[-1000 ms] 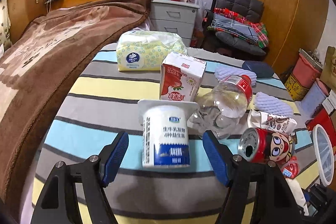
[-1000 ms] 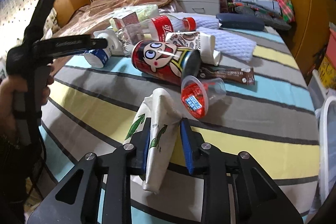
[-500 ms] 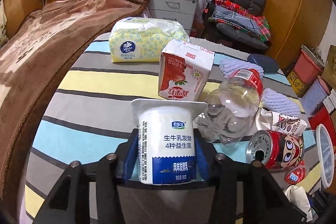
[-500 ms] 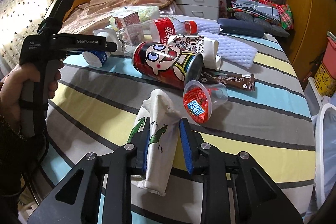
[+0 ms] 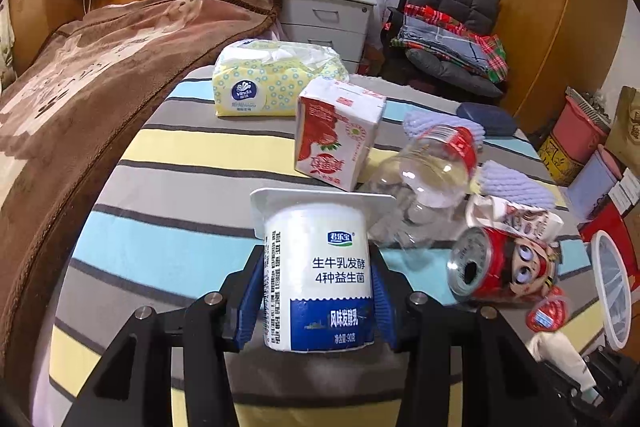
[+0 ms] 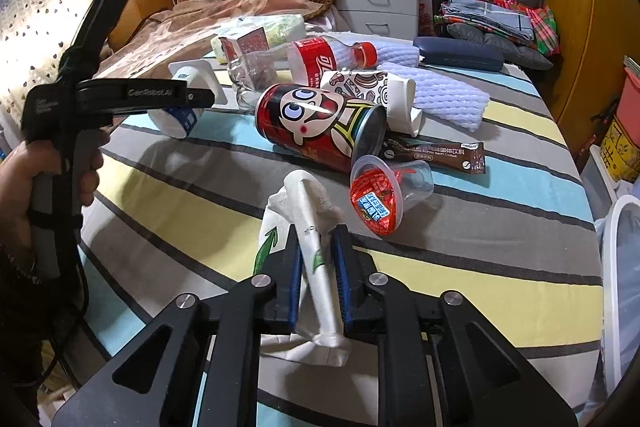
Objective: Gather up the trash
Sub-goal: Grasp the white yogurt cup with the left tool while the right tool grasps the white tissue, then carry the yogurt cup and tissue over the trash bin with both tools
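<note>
Striped cloth point(image 5: 168, 187), in grey, yellow, blue and white bands, covers the table; it lies flat and smooth. A brown plush blanket point(image 5: 100, 67) on the bed presses against the table's left edge. A white mesh bin point(image 6: 624, 267) with a round rim stands just off the right edge.

Toward the far edge lies a soft plastic tissue pack point(image 5: 268, 83), yellow with dots. Near it a boxy red-and-white carton point(image 5: 338, 135) stands tilted. A clear, crumpled bottle point(image 5: 424, 179) with a red label lies on its side beside the carton. A red metal can point(image 6: 320, 127) with a cartoon face lies on its side at mid-table, touching a patterned paper cup point(image 6: 372, 95). White foam netting point(image 6: 444, 95), ribbed and soft, rests behind them. A flat brown sachet point(image 6: 440, 155) lies by the can's rim.

The left gripper point(image 5: 316, 291) has its blue ribbed pads clamped on a white plastic yogurt cup point(image 5: 318, 267), which hangs upside down with its square rim farthest from the gripper. The right gripper point(image 6: 318, 267) pinches a crushed white paper cup point(image 6: 312, 227) with green print, near the table's front edge. A small clear jelly cup point(image 6: 384, 195) with a red foil lid lies on its side just beside it.

Bare cloth stretches along the front and left of the table, and a wide band runs between the trash pile and the right edge.
</note>
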Motion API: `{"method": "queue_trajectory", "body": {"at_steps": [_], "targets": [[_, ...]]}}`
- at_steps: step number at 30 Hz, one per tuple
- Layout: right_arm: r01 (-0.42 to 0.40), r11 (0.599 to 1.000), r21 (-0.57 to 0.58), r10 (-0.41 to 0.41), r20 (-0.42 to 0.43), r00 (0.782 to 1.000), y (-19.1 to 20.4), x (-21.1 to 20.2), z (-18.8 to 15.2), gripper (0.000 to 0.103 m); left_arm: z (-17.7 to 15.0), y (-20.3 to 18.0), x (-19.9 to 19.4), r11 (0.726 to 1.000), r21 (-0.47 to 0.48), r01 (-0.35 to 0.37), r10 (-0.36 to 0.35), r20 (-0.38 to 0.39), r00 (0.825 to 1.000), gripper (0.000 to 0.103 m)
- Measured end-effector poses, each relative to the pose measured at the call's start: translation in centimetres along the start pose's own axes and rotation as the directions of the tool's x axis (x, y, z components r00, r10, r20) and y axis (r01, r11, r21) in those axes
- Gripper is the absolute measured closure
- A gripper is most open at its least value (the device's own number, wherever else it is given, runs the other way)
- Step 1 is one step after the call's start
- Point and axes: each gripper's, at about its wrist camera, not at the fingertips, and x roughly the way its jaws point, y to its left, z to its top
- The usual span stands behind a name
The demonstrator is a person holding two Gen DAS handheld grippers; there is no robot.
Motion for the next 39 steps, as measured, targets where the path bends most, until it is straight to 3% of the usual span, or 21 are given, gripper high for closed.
{"method": "queue_trajectory", "body": {"at_steps": [4,20,28,39], "targets": [[-0.016,1.0,0.007,0.016,0.008,1.0,-0.1,-0.3,-0.1,0.089,-0.9,-0.7,-1.4,1.0,0.018,-0.018,0.018,0.016,1.0,0.055],[0.01,0.999,0.046,-0.015,0.107,0.994,-2.2,-3.7,-0.1,0.09,-2.9,-5.2,-6.8,0.996,0.083,0.029,-0.035,0.073,0.997,0.055],[0.053,0.993,0.103,-0.069,0.16,0.985,-4.9,-5.9,-0.3,0.09,-3.6,-9.5,-8.8,0.989,0.139,0.049,-0.064,0.103,0.993,0.055],[0.114,0.977,0.178,-0.15,0.202,0.968,-9.4,-8.7,-1.5,0.09,-4.7,-17.2,-10.6,0.96,0.248,0.129,-0.161,0.113,0.98,0.055]]}}
